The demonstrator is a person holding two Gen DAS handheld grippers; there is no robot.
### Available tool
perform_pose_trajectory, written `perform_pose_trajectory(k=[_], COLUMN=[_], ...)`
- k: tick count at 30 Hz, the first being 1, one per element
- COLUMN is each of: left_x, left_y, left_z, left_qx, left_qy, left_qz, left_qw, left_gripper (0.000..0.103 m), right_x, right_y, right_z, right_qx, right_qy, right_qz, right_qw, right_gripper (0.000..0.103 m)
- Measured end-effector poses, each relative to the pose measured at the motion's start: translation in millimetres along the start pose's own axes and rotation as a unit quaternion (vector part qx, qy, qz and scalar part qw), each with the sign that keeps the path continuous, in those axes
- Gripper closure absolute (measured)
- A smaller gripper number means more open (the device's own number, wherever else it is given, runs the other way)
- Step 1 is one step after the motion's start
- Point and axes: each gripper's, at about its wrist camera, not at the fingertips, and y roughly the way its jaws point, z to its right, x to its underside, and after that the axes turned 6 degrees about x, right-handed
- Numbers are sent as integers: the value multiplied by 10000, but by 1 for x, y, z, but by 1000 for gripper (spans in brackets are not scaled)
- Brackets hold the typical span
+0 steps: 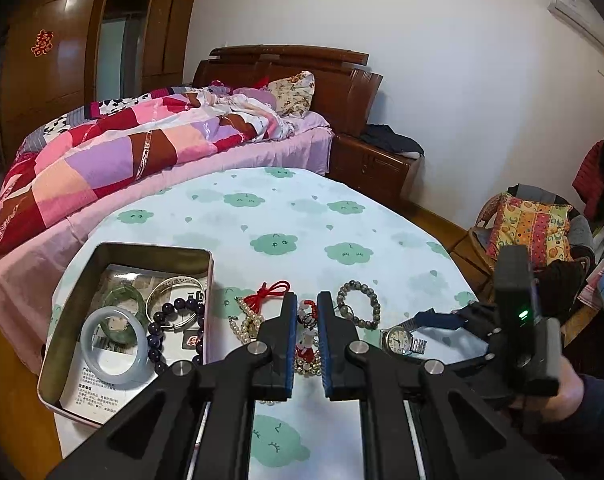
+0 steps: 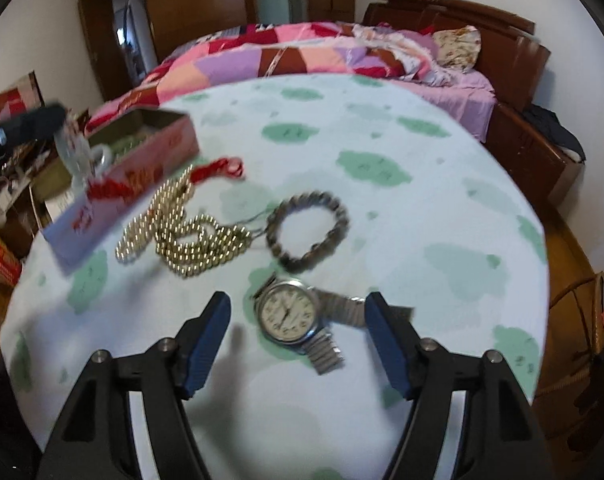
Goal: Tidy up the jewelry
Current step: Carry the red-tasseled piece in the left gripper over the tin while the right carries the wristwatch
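A metal tin at the table's left holds a pale bangle, a green bangle, a silver bangle and a dark bead bracelet. My left gripper is shut on a red-and-white charm pendant, above a pearl necklace with a red cord. My right gripper is open, its fingers either side of a silver wristwatch. A grey bead bracelet lies beyond it, beside the pearl necklace. The tin shows at left.
The round table has a cloud-print cloth. A bed with a patchwork quilt stands behind it. A wicker chair with a cushion is to the right, and a wooden nightstand is by the wall.
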Motion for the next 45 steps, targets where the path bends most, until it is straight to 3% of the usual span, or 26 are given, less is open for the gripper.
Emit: perform_pose_trajectory(k=[3,5,6,14,26,37,45], left_x=[1,1,1,-6,-11,-4,4], left_y=[1,1,1,-18,-43,-51,-38], left_z=[0,0,0,-8,-51,-91,-111], left_qx=[2,8,10,-79,-651,-1040,-1090], left_qy=[-17,-23,-22,-34,-352,-710,-913], left_qz=[-16,-22,-16,224,466,477,304], left_qw=[10000,10000,10000,9997,9962,9909,9894], left_gripper=[94,94,94,94,94,94,94], right_x=[2,1,-1,-11,-71,-106,-123], right_y=[5,4,2,-32,-69,-70,-55], right_z=[-7,-8,-6,-8,-44,-98,-127], right_qx=[99,226,162,96,-487,-914,-1239], right_qy=[-220,-317,-250,-77,-228,-680,-795], right_qz=[-24,1,2,487,1245,1514,1509], right_qw=[9997,9992,9996,9987,9908,9819,9775], right_gripper=[40,64,65,65,65,65,65])
